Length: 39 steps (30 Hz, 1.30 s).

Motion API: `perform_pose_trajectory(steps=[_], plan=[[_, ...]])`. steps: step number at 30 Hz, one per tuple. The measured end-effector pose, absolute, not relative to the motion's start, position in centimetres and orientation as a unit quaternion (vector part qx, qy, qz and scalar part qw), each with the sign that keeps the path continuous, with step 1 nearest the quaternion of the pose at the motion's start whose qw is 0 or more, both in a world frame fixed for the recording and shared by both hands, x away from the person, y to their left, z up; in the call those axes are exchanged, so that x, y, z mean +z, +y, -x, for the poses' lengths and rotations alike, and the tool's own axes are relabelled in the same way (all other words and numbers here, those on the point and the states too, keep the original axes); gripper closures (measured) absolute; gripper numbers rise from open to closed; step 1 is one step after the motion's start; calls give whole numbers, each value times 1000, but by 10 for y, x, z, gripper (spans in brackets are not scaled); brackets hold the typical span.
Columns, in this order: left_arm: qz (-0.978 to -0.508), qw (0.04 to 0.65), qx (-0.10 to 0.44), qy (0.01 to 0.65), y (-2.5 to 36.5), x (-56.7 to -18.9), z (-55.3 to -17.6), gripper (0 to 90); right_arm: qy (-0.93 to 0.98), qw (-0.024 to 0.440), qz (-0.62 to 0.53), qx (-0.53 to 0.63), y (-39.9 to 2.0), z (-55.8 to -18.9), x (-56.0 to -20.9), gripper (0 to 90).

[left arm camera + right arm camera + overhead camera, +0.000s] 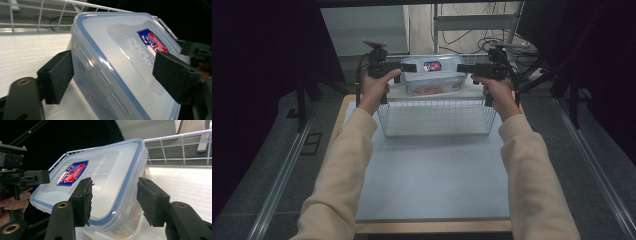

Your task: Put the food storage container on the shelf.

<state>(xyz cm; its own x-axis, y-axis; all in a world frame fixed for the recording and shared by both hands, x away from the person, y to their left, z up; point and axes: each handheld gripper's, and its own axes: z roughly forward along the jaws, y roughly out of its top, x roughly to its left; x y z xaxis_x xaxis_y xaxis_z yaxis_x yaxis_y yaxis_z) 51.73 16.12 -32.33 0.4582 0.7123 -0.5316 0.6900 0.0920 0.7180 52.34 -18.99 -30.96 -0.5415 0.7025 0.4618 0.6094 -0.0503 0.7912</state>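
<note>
Over a white wire basket on the pale table – clear plastic lidded box, tilted, jaws of the left gripper and right gripper straddling opposite ends, both spread, neither visibly clamping – apparently for release into the basket.

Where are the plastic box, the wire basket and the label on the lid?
Plastic box (432, 75), high view, on its clear lid.
Wire basket (437, 120), high view, on its near wire wall.
Label (72, 173), right gripper view, on the red and blue print.

One container, one wire basket, two grippers.
</note>
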Motion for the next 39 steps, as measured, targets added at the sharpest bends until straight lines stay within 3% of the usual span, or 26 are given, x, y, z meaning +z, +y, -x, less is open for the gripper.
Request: perform_pose_trajectory(steps=[3,12,24,33,39], plan=[[-685,512,42,517,155,-318,-512,153,689,52,-472,548,-191,-520,-308,438],[-680,535,63,497,159,-305,-495,146,694,73,-452,556,-197,-507,-302,390],[-684,564,72,457,167,-298,-434,146,712,92,-412,561,-215,-468,-301,344],[-694,572,49,434,174,-326,-377,151,733,88,-370,565,-231,-419,-319,315],[-707,563,40,426,177,-362,-341,154,751,93,-337,560,-238,-376,-350,288]])
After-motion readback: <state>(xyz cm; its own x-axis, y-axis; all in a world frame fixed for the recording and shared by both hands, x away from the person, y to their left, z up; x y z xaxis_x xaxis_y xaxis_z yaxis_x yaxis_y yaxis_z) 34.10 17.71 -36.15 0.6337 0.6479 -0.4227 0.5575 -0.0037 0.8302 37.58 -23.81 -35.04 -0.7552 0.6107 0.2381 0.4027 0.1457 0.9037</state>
